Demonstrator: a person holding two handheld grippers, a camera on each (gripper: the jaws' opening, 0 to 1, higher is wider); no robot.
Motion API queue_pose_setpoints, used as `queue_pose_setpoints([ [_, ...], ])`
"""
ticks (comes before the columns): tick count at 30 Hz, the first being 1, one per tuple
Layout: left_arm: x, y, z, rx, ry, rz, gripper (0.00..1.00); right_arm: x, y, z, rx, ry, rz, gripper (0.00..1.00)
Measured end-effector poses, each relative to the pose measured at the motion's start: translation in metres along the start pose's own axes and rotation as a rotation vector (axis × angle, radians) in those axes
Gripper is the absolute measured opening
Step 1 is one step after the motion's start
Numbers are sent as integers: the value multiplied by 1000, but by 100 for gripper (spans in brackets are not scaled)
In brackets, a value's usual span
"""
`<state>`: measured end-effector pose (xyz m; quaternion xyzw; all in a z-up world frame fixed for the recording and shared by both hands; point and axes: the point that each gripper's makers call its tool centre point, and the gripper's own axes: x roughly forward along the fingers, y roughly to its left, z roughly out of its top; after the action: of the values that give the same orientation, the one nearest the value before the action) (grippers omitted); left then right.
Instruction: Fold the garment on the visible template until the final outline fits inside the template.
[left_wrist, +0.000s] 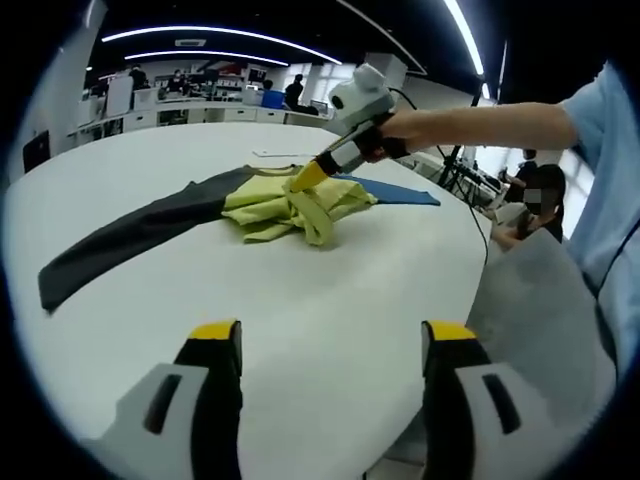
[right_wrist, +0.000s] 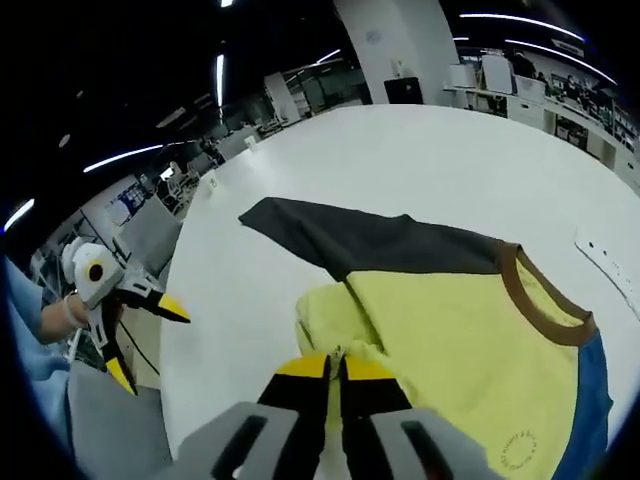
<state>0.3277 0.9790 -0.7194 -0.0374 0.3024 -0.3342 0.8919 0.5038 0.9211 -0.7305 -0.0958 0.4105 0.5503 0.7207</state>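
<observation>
The right gripper (right_wrist: 335, 368) has its two yellow-tipped jaws pressed together. They pinch a bunched fold of the shirt (right_wrist: 450, 330) between them. In the left gripper view you can see this same gripper (left_wrist: 308, 178) coming in from the right, held by a hand (left_wrist: 400, 133) in a light blue sleeve. Its yellow tip sits right on the crumpled top of the shirt (left_wrist: 290, 205).

The left gripper (left_wrist: 330, 335) has its jaws spread wide apart. Nothing is between them. It hangs over the bare near edge of the white table (left_wrist: 330, 290), and the shirt is well away from it, farther along the table. In the right gripper view the left gripper (right_wrist: 145, 335) shows at the left side, off past the table edge, with its two yellow tips apart and nothing in them.

The shirt lies on the white table (right_wrist: 420, 160). It is yellow in the middle, with a dark grey sleeve (right_wrist: 340, 235) stretched out flat to one side, a brown collar (right_wrist: 540, 305) and a blue sleeve (right_wrist: 590, 400) on the other side. The yellow part is rumpled and folded up near the right gripper. The grey sleeve (left_wrist: 130, 235) points out long and flat on the table in the left gripper view, and the blue part (left_wrist: 395, 192) pokes out behind the yellow heap.

People sit at desks far behind the table.
</observation>
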Motion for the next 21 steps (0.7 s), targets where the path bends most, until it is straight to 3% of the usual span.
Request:
queue_pose_setpoints([
  [7,2,-2,0,0,0,-5,70,0,-1,-2,-36,9,-16,0],
  [21,5,-6,1,5,-2,-17,70,-32,4,-4,-43,-60,-36,20],
])
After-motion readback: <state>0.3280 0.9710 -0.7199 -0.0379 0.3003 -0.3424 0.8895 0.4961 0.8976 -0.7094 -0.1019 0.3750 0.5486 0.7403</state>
